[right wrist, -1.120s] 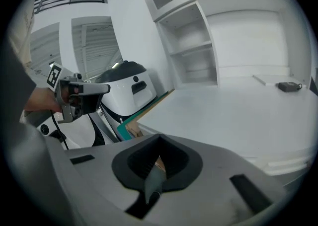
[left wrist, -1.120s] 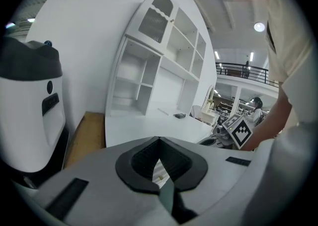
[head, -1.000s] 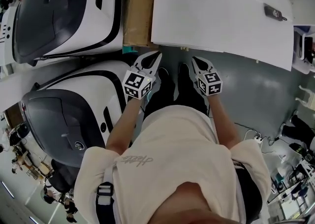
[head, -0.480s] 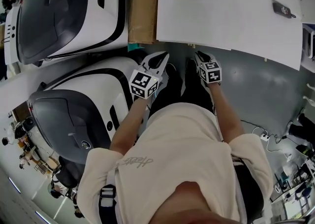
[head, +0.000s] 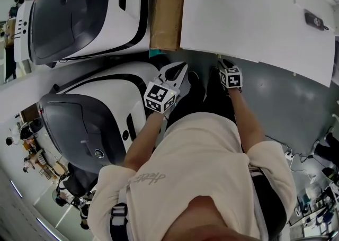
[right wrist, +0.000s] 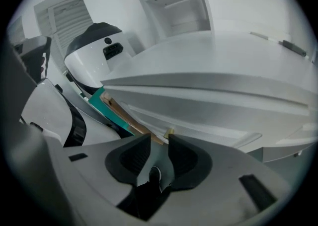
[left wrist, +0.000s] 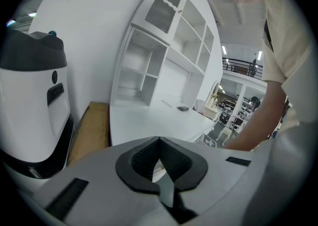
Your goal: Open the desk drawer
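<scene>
White laminate, smooth and flat, makes up the counter (head: 249, 28). Its drawer (right wrist: 213, 115) sits shut under the near edge as a long pale front, its inside hidden. At the far side a white hutch (left wrist: 159, 61) of open square cubbies stands on the counter, and a small dark device (head: 313, 21) lies on the top toward the right.

The right tongs (right wrist: 158, 139) hang just below that near edge. Their ribbed black pads stand well apart, having just been opening, and grip nothing. A small tan nub (right wrist: 170, 131), perhaps the drawer's knob, shows just beyond the tips; whether it touches them I cannot tell. The left tongs (left wrist: 159, 140) sit near the counter's left corner, clear of it, with their tips closed together on nothing.

A rough brown board (head: 167, 9) runs along the counter's left side. Left of it are two bulky rounded machines, one far (head: 90, 12) and one near (head: 90, 123), with glossy white shells and matte dark grey panels. Grey floor (head: 286, 107) spreads to the right.
</scene>
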A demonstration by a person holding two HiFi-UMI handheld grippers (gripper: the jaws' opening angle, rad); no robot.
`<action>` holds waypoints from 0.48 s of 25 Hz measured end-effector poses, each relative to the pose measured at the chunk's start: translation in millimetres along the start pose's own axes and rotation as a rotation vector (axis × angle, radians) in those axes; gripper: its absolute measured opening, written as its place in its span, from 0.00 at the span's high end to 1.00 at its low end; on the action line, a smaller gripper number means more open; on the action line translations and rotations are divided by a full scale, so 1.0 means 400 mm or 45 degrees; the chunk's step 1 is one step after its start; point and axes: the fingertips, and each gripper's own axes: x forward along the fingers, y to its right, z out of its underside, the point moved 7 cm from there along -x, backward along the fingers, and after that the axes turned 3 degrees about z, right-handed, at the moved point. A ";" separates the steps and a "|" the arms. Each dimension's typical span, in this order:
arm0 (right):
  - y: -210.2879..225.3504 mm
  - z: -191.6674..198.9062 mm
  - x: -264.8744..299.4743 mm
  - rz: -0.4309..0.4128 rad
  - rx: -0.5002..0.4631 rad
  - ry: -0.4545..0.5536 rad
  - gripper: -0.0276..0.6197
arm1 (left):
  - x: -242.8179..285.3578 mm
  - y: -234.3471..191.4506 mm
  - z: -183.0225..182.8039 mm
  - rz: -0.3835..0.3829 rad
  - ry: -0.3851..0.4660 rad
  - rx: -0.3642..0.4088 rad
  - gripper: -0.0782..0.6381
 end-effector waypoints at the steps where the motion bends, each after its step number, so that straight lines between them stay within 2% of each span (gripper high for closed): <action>1: 0.004 0.001 0.014 0.006 0.012 -0.009 0.78 | -0.004 -0.006 0.000 -0.011 -0.001 -0.002 0.89; 5: 0.017 0.006 0.053 0.056 0.055 -0.030 0.78 | -0.019 -0.024 0.005 -0.042 -0.004 -0.024 0.89; 12: 0.022 0.004 0.102 0.076 0.093 -0.092 0.78 | -0.002 -0.047 -0.001 -0.004 -0.019 -0.005 0.89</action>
